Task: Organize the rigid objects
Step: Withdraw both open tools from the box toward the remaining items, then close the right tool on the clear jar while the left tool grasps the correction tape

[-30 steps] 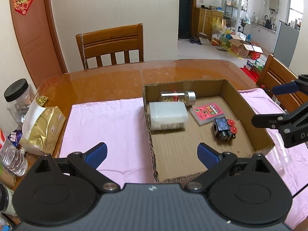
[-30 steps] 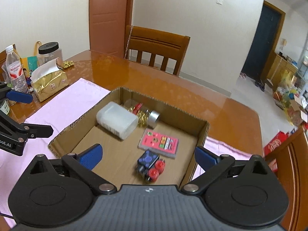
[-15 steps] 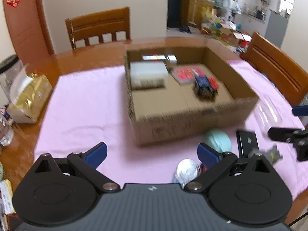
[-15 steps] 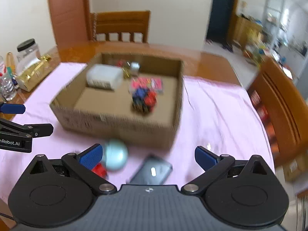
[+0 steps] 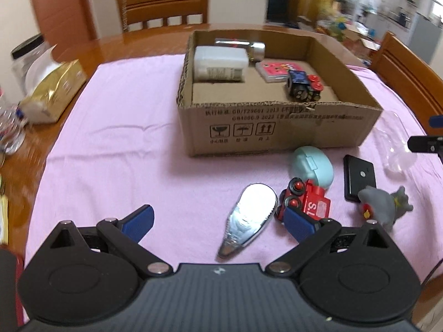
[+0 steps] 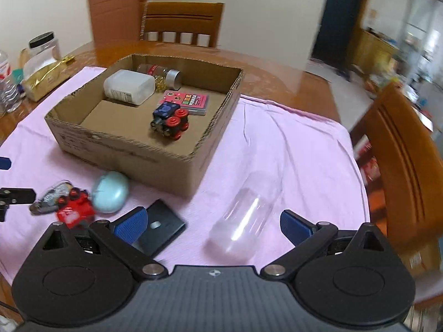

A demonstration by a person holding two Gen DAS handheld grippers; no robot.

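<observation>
cardboard box (image 5: 279, 127) on table (image 6: 277, 63), part filled. clear bottle (image 6: 243, 221) lies ahead of right hand-held gripper (image 6: 213, 225), metal opener (image 5: 250, 215) ahead of left hand-held gripper (image 5: 218, 222); both wide, empty. step: picking next item; likely lower, close.

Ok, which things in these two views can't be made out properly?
- Gray toy animal: left wrist view only; out of the right wrist frame.
- Black flat device: right wrist view, near corner behind the gripper finger.
- Jar in the box: left wrist view, partly behind the white container.
- Red toy train: right wrist view, motion-blurred.
</observation>
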